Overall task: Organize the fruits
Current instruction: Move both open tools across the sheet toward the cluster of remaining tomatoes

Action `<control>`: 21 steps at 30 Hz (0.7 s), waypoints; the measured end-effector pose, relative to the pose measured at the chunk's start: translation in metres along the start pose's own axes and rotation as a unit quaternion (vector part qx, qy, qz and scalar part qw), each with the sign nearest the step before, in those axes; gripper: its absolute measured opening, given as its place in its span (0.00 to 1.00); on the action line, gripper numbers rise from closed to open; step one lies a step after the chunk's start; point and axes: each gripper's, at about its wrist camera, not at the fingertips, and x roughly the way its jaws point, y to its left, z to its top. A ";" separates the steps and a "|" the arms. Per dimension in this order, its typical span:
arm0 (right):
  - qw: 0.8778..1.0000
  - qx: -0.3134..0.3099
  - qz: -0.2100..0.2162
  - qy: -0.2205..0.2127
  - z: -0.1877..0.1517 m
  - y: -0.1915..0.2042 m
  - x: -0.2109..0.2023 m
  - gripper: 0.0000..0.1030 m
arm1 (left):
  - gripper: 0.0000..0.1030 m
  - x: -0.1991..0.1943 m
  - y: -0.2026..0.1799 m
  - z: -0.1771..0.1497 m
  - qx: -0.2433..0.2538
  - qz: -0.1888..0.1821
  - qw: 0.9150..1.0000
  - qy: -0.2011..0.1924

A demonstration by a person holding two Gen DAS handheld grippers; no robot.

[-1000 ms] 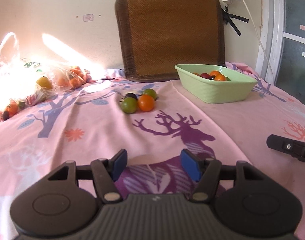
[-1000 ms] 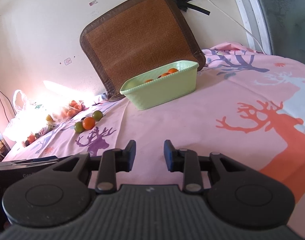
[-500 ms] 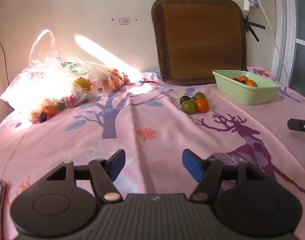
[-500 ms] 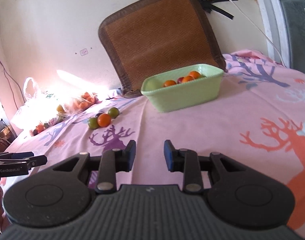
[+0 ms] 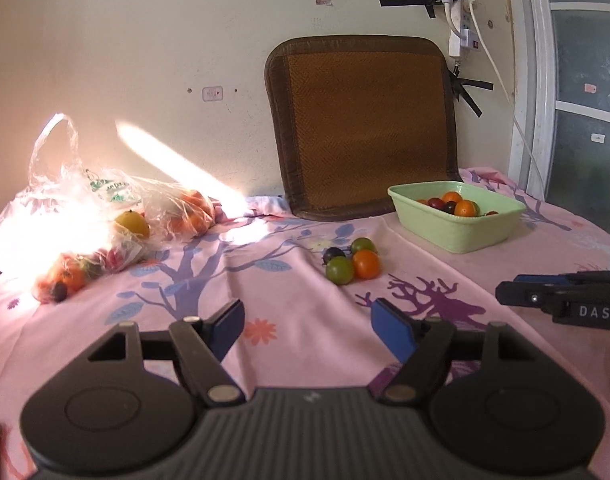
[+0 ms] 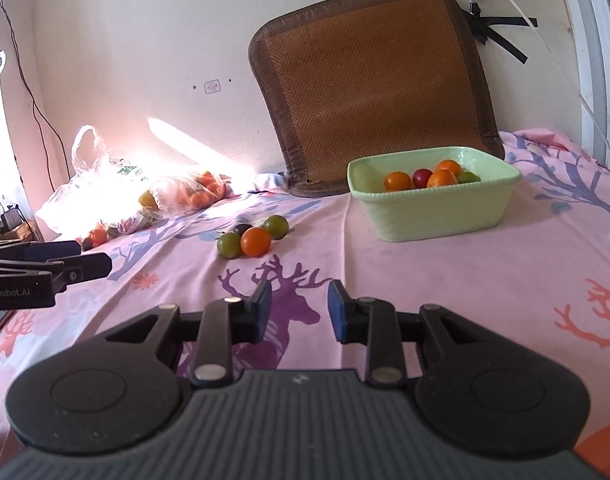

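Note:
A small cluster of fruits lies on the pink cloth: an orange one (image 5: 366, 264), two green ones (image 5: 339, 269) and a dark one (image 5: 333, 254); the cluster also shows in the right wrist view (image 6: 256, 241). A light green dish (image 5: 461, 232) at the right holds several orange, red and green fruits; it also shows in the right wrist view (image 6: 433, 210). My left gripper (image 5: 308, 330) is open and empty, well short of the cluster. My right gripper (image 6: 299, 311) is open and empty, near the cluster.
Clear plastic bags of fruit (image 5: 105, 216) lie at the far left in bright sunlight. A brown woven mat (image 5: 365, 128) leans on the wall behind the dish. The right gripper shows at the right edge of the left wrist view (image 5: 565, 300).
Both grippers have moved; the left view swung left and then back toward the cluster. The right gripper came closer to the cluster and the dish. Both stayed open.

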 end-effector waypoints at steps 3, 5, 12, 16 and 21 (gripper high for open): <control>1.000 0.000 -0.003 0.005 -0.001 0.002 0.004 0.32 | 0.70 0.003 -0.001 -0.008 -0.013 -0.009 1.000 0.006; 1.000 -0.003 -0.005 0.008 -0.002 0.004 0.006 0.32 | 0.70 0.004 0.000 -0.012 -0.014 -0.009 1.000 0.006; 1.000 -0.012 -0.006 0.017 -0.002 0.010 0.014 0.32 | 0.70 0.009 0.005 -0.020 -0.023 -0.004 1.000 0.004; 0.999 -0.027 -0.008 0.022 0.000 0.014 0.020 0.32 | 0.69 0.011 0.009 -0.024 -0.033 -0.002 0.999 0.004; 0.999 -0.040 -0.008 0.024 0.008 0.019 0.032 0.32 | 0.69 0.009 0.009 -0.024 -0.036 -0.006 0.999 -0.003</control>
